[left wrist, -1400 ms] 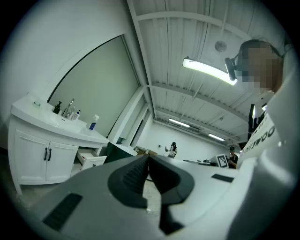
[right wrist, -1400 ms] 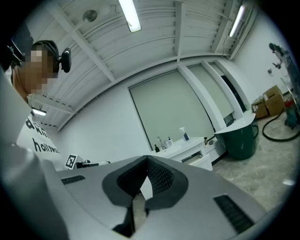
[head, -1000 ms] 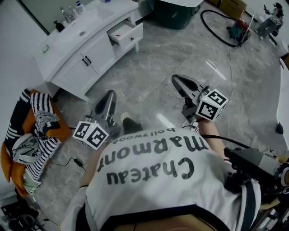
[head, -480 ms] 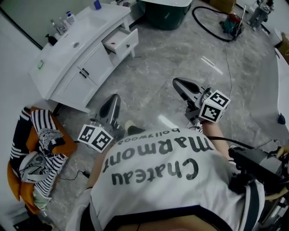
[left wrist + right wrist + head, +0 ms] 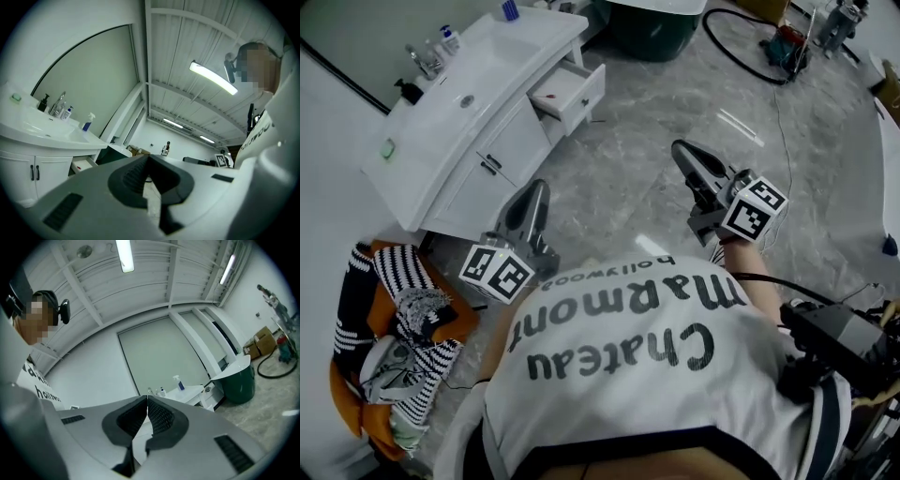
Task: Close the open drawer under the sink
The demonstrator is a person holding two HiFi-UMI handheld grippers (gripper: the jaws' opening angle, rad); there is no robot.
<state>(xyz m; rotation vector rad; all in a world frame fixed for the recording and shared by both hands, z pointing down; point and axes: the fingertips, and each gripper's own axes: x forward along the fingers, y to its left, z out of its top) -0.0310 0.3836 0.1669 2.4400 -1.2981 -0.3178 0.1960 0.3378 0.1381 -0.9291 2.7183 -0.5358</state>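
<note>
Head view shows us nearer the vanity [image 5: 514, 141] than 1 second ago, so the push is closer but not yet begun. Short of the vanity, the left gripper [image 5: 534, 190] and right gripper [image 5: 686, 152] both have fingers pressed together, empty. The drawer [image 5: 574, 94] juts open at the vanity's far end.

Shirt [image 5: 628, 366], head view: large print "Chateau Marmont", smaller "hollywood" along its far edge, all upside down. Right gripper view, left side: part of "hollywood" on the same shirt. Left cube [image 5: 495, 274] and right cube [image 5: 754, 210]: square coded markers.
</note>
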